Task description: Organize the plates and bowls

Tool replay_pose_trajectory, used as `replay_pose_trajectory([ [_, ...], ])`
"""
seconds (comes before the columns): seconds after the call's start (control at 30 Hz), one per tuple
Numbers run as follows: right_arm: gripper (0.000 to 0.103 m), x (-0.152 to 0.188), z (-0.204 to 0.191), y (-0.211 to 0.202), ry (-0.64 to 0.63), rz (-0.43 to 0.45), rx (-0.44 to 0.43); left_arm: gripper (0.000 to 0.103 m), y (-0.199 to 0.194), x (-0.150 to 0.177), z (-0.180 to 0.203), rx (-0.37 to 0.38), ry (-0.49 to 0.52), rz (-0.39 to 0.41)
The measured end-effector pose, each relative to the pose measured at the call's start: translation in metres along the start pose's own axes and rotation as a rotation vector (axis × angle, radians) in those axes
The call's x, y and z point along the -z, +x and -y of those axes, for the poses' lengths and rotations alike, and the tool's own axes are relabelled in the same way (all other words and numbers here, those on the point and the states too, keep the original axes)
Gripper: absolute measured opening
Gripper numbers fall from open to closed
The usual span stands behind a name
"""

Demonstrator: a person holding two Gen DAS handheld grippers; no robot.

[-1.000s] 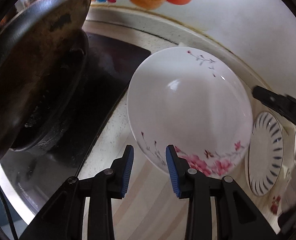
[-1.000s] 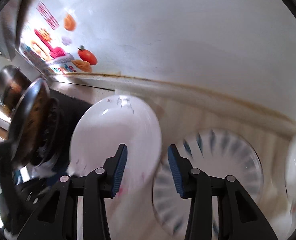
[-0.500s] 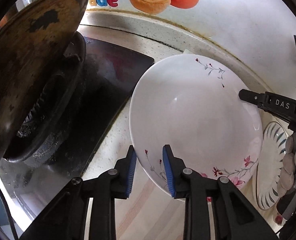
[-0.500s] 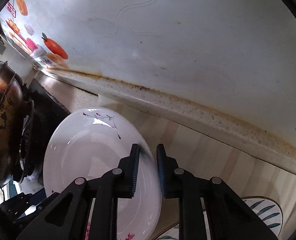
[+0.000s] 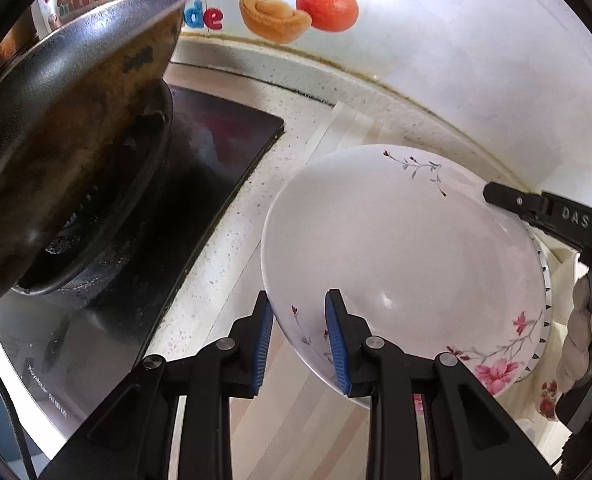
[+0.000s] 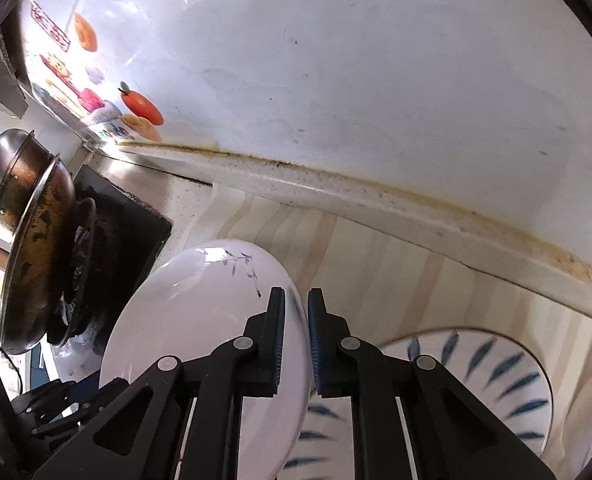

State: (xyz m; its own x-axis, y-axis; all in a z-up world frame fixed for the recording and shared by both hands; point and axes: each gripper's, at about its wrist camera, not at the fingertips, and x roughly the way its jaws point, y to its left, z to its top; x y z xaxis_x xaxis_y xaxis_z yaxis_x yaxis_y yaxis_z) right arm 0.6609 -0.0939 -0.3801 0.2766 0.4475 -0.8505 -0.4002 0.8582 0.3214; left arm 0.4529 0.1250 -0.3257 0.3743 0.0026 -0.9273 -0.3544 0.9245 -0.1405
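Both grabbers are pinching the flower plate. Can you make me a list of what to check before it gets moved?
1. Left gripper clamped on the flower plate rim: ok.
2. Right gripper clamped on the opposite rim: ok.
3. Plate tilted, above the striped plate: ok.
4. Clear of the wok: ok.
5. Plate off the counter: cannot tell.
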Motion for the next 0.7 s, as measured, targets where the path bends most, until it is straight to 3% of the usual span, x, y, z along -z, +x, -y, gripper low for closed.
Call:
replay_pose_trajectory([
  [0.33,0.013,0.039,0.004,-0.068,0.060,0.061,-0.047,0.024,-0.054,0.017,0.016,0.065,0.058,0.038],
  [0.5,0.013,0.077,0.014,-0.117,0.113,0.093,-0.066,0.024,-0.082,0.038,0.032,0.103,0.113,0.033],
  [0.7,0.013,0.137,0.030,-0.173,0.166,0.125,-0.058,0.024,-0.099,0.067,0.055,0.177,0.187,-0.030],
])
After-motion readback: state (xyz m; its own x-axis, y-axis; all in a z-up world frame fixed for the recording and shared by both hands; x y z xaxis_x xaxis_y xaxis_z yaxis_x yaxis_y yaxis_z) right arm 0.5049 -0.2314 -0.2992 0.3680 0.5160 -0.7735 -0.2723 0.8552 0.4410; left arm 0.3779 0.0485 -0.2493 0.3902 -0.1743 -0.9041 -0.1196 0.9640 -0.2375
